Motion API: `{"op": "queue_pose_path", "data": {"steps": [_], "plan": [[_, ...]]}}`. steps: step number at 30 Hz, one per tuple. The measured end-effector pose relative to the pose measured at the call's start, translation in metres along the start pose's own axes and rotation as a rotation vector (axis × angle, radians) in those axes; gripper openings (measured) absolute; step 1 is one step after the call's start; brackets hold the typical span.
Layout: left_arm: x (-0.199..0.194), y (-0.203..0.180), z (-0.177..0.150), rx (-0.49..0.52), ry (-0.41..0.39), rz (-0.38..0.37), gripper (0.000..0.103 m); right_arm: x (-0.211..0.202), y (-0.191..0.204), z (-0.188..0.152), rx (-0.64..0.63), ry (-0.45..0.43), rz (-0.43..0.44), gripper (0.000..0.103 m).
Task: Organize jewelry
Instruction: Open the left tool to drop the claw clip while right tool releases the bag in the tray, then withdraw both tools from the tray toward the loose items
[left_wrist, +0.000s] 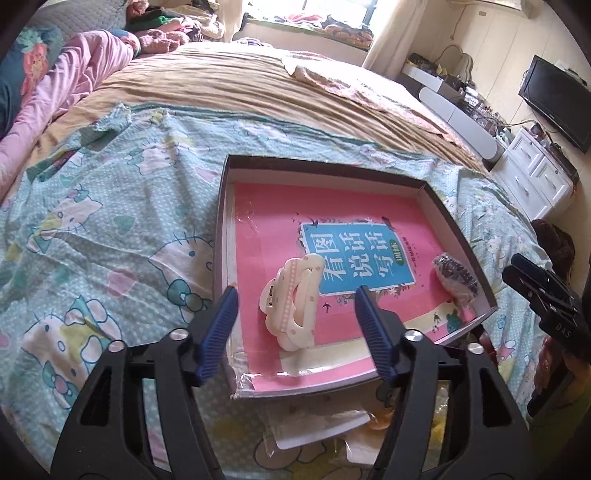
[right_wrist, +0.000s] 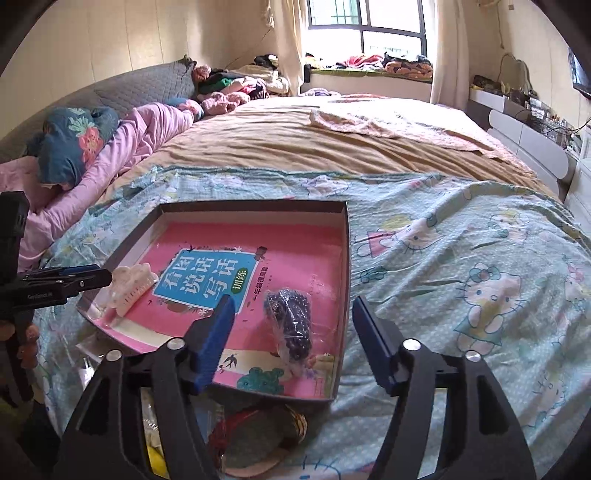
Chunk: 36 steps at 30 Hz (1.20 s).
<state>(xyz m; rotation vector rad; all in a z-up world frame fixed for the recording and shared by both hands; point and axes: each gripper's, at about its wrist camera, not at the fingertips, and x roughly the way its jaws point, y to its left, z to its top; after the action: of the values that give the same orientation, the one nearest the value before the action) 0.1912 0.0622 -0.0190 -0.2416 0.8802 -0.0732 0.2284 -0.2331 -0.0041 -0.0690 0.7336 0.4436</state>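
Observation:
A shallow brown box (left_wrist: 221, 206) lies on the bed with a pink book (left_wrist: 332, 214) as its floor. A cream hair claw clip (left_wrist: 291, 299) lies in it, between the open fingers of my left gripper (left_wrist: 295, 295), not gripped. A dark beaded piece in a clear bag (left_wrist: 456, 275) lies at the box's right side. In the right wrist view the box (right_wrist: 345, 266) holds the bagged piece (right_wrist: 291, 321), and my open, empty right gripper (right_wrist: 291, 306) hovers over it. The clip (right_wrist: 131, 286) lies at the left beside the left gripper (right_wrist: 74, 278).
The box rests on a Hello Kitty sheet (left_wrist: 92, 229). Loose packets and papers (left_wrist: 314, 428) lie just in front of the box, with red and gold bangles (right_wrist: 258, 432) there too. Pink bedding (right_wrist: 140, 136) lies at the left; white drawers (left_wrist: 535, 173) stand right.

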Motion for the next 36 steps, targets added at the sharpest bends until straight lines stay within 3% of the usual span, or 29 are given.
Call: {"op": "queue_pose_path", "data": {"steps": [3,9,22,36], "plan": [[-0.014,0.0,0.0,-0.008,-0.029,0.004,0.079,-0.017,0.001,-0.002,-0.005,-0.021,-0.004,0.077],[-0.039,-0.006,-0.003,-0.002,-0.071,0.007,0.092,-0.043,0.004,-0.009,-0.014,-0.039,0.001,0.078],[-0.072,-0.029,-0.015,0.038,-0.124,0.008,0.093,-0.075,0.016,-0.027,-0.039,-0.045,0.027,0.078],[-0.083,-0.032,-0.043,0.032,-0.103,0.018,0.093,-0.088,0.018,-0.048,-0.042,-0.025,0.045,0.078]]}}
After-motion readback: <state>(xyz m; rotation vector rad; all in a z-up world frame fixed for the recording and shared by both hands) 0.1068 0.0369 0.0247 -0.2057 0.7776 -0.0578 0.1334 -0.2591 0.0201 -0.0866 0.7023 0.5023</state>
